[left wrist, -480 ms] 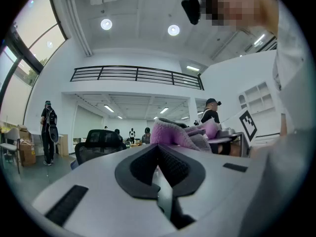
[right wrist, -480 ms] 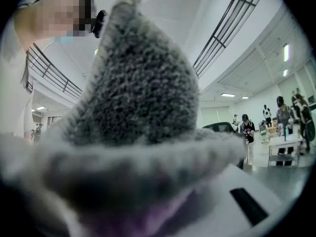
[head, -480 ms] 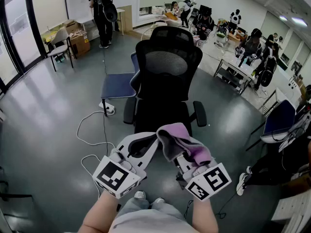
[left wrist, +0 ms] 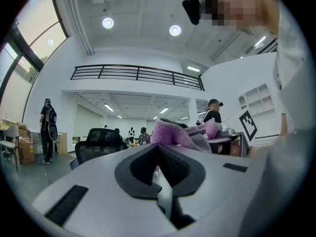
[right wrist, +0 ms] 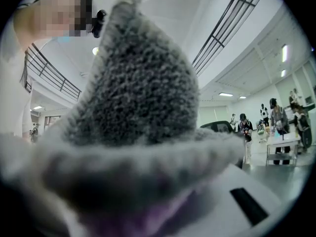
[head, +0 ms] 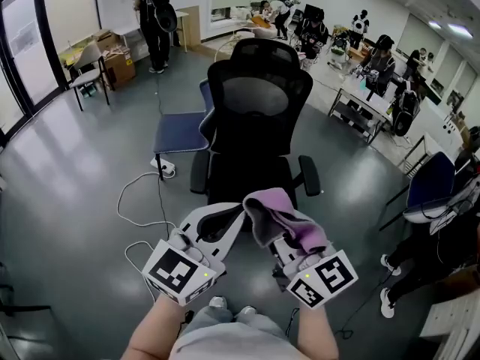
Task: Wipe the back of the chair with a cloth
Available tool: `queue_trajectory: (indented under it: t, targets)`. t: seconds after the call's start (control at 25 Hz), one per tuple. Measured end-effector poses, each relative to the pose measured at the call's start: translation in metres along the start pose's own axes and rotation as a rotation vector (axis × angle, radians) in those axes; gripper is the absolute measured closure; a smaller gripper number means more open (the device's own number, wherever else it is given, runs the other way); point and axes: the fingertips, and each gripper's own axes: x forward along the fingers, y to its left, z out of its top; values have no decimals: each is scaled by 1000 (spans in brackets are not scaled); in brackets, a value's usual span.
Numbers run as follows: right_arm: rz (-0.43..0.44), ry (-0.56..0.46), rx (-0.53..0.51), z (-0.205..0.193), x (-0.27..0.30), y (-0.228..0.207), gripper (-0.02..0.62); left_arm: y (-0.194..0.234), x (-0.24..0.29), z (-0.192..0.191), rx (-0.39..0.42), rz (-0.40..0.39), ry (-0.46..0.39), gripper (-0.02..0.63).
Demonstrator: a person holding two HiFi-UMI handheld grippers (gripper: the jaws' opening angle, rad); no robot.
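— While we look down over both grippers, where do we find the fuzzy grey-and-purple cloth (head: 279, 214)?

— We see it bunched over the right gripper (head: 291, 250), whose jaws are clamped on it. In the right gripper view its grey pile fills nearly the whole picture, with purple showing underneath.

— And the left gripper (head: 223, 223)?

— We read its jaws as pressed together at the tips, with nothing between them. The cloth's edge lies just beside them, on their right. Whether it touches them we cannot tell.

— Where do we place the black mesh-backed office chair (head: 259, 118)?

— Straight ahead of both grippers, upright on the glossy grey floor (head: 67, 186). Its headrest (head: 264, 52) is on top and an armrest (head: 309, 175) juts out at either side. We hold the cloth in the air, apart from the chair and nearer to us than it is.

— What else do we make out around it?

— A blue-seated chair (head: 178, 132) stands just behind it to the left. A white cable (head: 135, 201) loops over the floor from a white power strip (head: 166, 168). Several people (head: 154, 17) stand at the far side of the room.
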Motion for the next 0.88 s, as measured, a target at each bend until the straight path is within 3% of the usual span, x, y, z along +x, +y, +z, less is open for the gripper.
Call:
queue_trajectory:
  t: [0.2, 0.32, 0.44, 0.88]
  targets:
    - [9, 7, 8, -2, 15, 0, 509, 16, 1, -2, 8, -16, -5, 595]
    - [-46, -2, -18, 1, 19, -7, 511, 25, 4, -2, 8, -29, -10, 595]
    - [-68, -11, 25, 3, 20, -20, 518, 31, 11, -2, -3, -33, -10, 595]
    - [-36, 6, 38, 5, 65, -109, 522, 73, 94, -6, -11, 7, -10, 595]
